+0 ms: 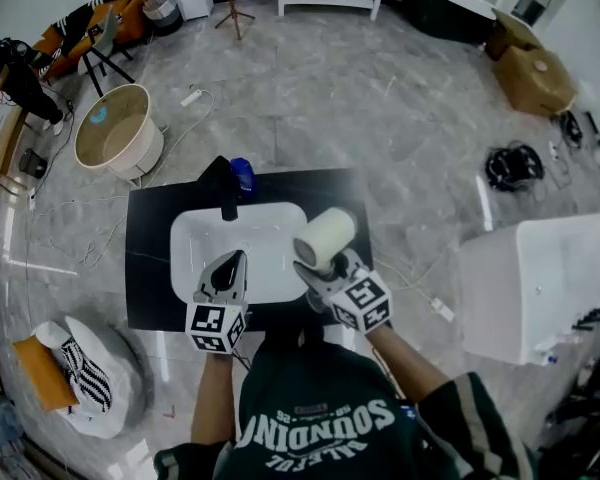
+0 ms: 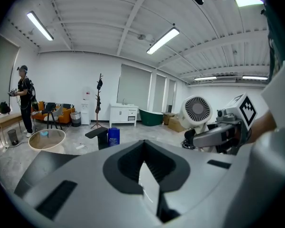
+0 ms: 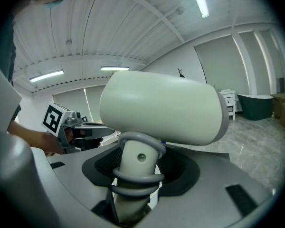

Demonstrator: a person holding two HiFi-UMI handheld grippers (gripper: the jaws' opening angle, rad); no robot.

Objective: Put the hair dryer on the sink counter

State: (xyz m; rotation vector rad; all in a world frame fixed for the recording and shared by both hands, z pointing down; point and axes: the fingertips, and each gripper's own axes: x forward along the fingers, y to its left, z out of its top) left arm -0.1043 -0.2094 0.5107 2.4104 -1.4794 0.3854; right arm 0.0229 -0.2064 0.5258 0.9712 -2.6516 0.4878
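Observation:
A cream hair dryer (image 1: 325, 236) is held up by its handle in my right gripper (image 1: 318, 274), over the right part of the white sink basin (image 1: 195, 248). In the right gripper view the jaws are shut on the handle, the right gripper (image 3: 133, 199) sitting low, with the hair dryer barrel (image 3: 166, 110) lying across above. The black sink counter (image 1: 148, 263) surrounds the basin. My left gripper (image 1: 232, 266) hovers over the basin's front edge, shut and holding nothing. The left gripper view shows the hair dryer's grille (image 2: 197, 110) at right.
A black faucet (image 1: 224, 184) and a blue bottle (image 1: 242, 175) stand at the counter's back edge. A round tub (image 1: 115, 130) sits on the floor back left, a white block (image 1: 535, 283) to the right, a white bag (image 1: 85, 373) front left. A person (image 2: 24, 101) stands far left.

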